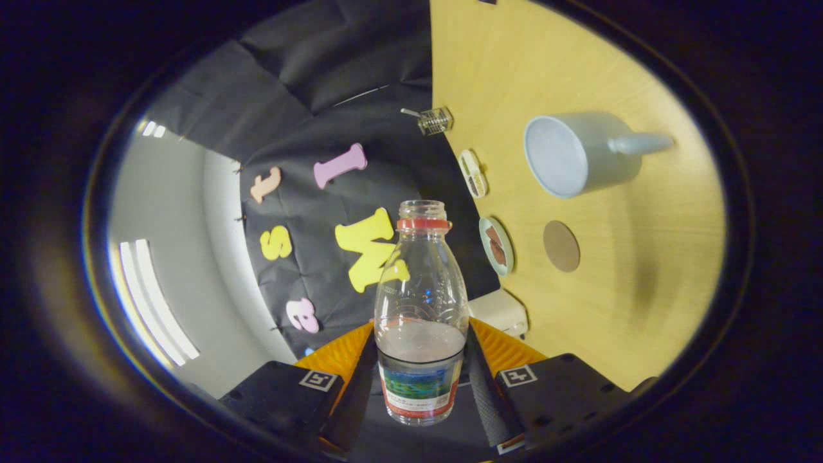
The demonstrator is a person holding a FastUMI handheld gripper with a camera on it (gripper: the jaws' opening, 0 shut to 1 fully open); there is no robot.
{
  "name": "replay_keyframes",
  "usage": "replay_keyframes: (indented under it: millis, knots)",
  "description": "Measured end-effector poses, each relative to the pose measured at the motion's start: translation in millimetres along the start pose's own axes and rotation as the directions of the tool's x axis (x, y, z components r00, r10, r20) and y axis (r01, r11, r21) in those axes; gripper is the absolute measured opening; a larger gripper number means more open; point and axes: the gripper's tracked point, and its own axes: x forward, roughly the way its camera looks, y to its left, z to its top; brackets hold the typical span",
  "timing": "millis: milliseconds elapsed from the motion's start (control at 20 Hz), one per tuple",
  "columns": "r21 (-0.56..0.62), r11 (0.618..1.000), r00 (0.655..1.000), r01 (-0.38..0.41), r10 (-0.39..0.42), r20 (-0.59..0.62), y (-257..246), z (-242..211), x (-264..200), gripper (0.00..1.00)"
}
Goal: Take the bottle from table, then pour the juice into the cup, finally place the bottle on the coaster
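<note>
No legible text; bottle (421, 308) label too blurred; square markers on hand-held gripper (421, 379) carry no lettering.

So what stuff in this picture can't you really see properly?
- Bottle: the gripper fingers cover its lower sides, gripper view.
- Cup: its far side and bottom face away from the camera.
- Two small dishes by the coaster: seen edge-on, contents too small to name.
- Little clear object at the table edge: too small to identify.

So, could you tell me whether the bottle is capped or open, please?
Open: the bottle, clamped between both fingers, shows a bare mouth above its red neck ring, no cap on it.
</note>
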Motion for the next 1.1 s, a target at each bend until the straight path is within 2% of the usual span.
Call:
replay_keyframes:
  millis: [200,350,450,600,700,850,900,1100]
  knots:
    - [-0.250,0.968,1.000,0.009,-0.016,-0.024,2.5,-9.3,-3.1,0.77]
    - [-0.434,0.901,1.000,-0.006,-0.001,-0.016,18.6,-12.2,-4.5,0.77]
    - [-0.560,0.829,0.999,0.016,-0.030,-0.016,17.5,-18.7,-6.5,0.76]
    - [-0.703,0.711,1.000,0.003,-0.023,-0.019,21.6,-24.0,-2.6,0.77]
    - [-0.786,0.618,0.999,0.012,-0.031,-0.009,13.8,-23.8,4.0,0.77]
    - [-0.860,0.510,0.999,-0.021,-0.026,-0.040,0.5,-34.0,13.4,0.77]
    - [-0.886,0.464,0.998,-0.027,-0.032,-0.047,-7.5,-35.5,17.0,0.77]
    - [-0.971,0.234,0.996,-0.042,-0.068,-0.059,-27.0,-46.2,29.7,0.77]
